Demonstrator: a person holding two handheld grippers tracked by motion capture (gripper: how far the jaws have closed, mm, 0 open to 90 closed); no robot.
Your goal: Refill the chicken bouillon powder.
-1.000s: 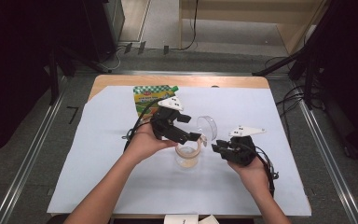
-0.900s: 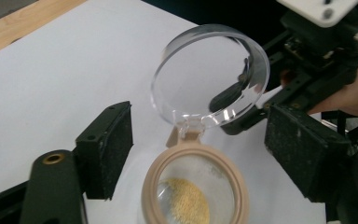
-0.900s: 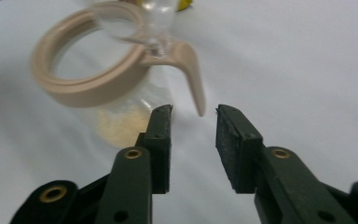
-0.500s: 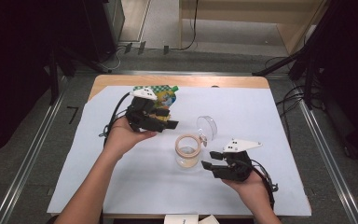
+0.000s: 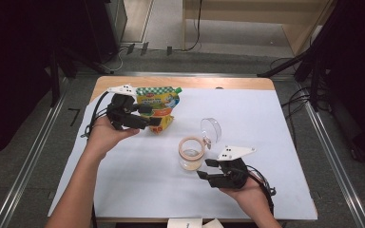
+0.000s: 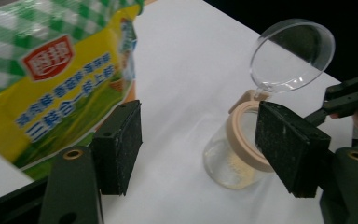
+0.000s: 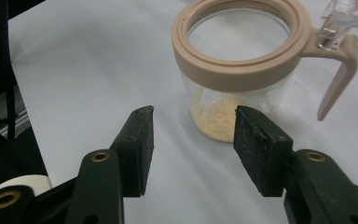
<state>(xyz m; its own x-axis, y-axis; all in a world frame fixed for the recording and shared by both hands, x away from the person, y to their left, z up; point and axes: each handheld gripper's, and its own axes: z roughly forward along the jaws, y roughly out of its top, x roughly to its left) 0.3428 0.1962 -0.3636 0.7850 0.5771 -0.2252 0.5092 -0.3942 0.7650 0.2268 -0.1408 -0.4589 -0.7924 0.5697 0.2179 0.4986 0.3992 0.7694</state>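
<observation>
Now the clear glass jar with a beige rim (image 5: 191, 153) stands mid-table, its clear hinged lid (image 5: 211, 127) up at one o'clock. Just at its five o'clock, the right gripper (image 5: 208, 168) has jaws apart and empty; the left gripper (image 5: 156, 116), jaws just opened further with nothing between them, sits at ten o'clock against the green-and-yellow pouch (image 5: 159, 99).

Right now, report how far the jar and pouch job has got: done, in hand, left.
Done: the jar stands upright with its clear lid flipped open and a little yellowish powder at the bottom. In hand: the left gripper, jaws just opening further, sits against the pouch without gripping it; the right gripper waits open beside the jar, apart from it. Left, probably: gripping the pouch, any further pouring, and shutting the lid.
</observation>
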